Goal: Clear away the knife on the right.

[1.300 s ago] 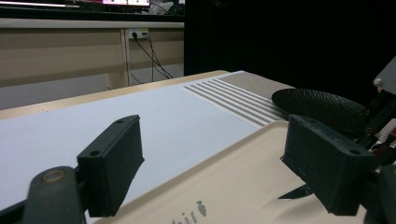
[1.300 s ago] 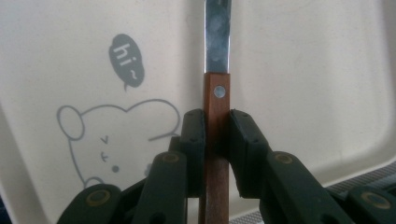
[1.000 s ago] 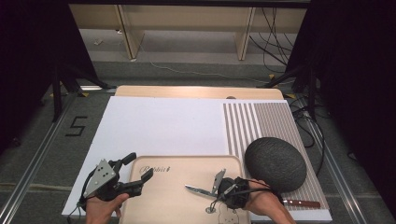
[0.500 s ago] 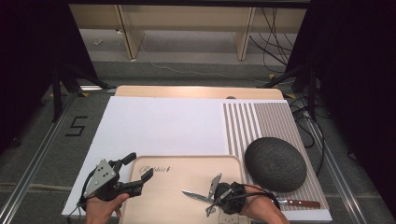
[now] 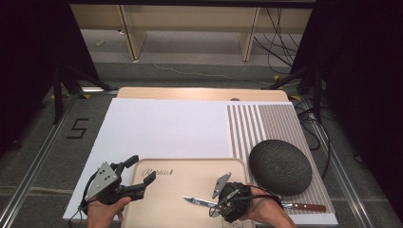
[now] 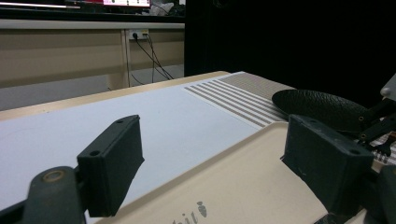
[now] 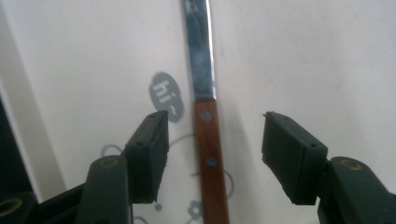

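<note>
Your right gripper [image 5: 219, 205] hangs low over the near part of the cream tray [image 5: 190, 166], pointing down at a knife [image 5: 199, 202] that lies flat on the tray's surface. Its jaws have just been opening, and in the right gripper view they stand spread to either side of the knife's [image 7: 205, 140] brown wooden handle, with a clear gap between each pad and the wood, so nothing is gripped: the knife rests free on the tray. The handle runs straight up between the jaws, with two rivets showing, and the steel blade carries on beyond them across the printed pattern on the tray. In the high view the blade tip points toward your left gripper [image 5: 142, 174], which sits at the tray's near left corner. That gripper's jaws are spread wide too, and in the left gripper view there is nothing between them; one jaw reaches over the tray, the other over the white mat [image 5: 161, 128]. A second knife [image 5: 304, 207] with a wooden handle lies on the striped mat [image 5: 266, 123] to the right of your right hand, just in front of the dark woven dome [image 5: 280, 166].
</note>
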Available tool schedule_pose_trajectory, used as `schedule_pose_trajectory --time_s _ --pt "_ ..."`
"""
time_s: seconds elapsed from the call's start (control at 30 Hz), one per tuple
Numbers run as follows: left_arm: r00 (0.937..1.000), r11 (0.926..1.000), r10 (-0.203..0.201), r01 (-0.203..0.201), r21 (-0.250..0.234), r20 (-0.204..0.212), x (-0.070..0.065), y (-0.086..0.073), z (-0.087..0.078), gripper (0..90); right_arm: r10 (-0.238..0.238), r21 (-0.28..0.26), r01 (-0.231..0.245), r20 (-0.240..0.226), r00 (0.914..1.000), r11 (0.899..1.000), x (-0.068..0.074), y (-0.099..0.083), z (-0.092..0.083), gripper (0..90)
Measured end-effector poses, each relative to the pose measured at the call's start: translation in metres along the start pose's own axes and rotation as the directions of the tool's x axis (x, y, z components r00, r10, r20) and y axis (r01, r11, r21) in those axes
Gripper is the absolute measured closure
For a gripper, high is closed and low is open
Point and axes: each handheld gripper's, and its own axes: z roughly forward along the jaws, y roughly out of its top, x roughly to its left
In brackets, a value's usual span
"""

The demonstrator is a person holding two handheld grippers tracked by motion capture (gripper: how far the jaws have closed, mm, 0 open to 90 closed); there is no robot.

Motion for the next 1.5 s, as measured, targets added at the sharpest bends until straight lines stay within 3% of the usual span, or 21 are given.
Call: schedule_pose_trajectory --time_s 0.3,0.5,0.7,0.93,1.5 --pt "1.0000 1.0000 0.000 0.000 0.002 0.001 0.000 0.000 0.000 18.8 -0.055 -0.012 0.055 -0.004 0.9985 0.998 0.009 0.010 0.005 77.2" --pt "1.0000 1.0000 -0.002 0.002 0.003 0.001 0.000 0.000 0.000 18.8 -0.068 -0.010 0.067 -0.006 0.9977 0.998 0.012 0.012 0.013 88.2" --pt "1.0000 1.0000 -0.003 0.003 0.003 0.000 0.001 0.000 0.000 18.8 -0.071 -0.010 0.071 -0.015 0.9974 0.997 0.013 0.016 0.016 90.0" --pt "1.0000 1.0000 -0.002 0.002 0.004 0.001 0.001 0.000 0.000 18.8 -0.073 0.001 0.073 0.006 0.9973 0.997 0.012 0.021 0.021 90.0" --pt "1.0000 1.0000 -0.003 0.003 -0.002 0.003 0.001 0.000 0.000 18.8 -0.020 0.010 0.020 0.017 0.9996 1.000 -0.003 0.017 0.022 90.0"
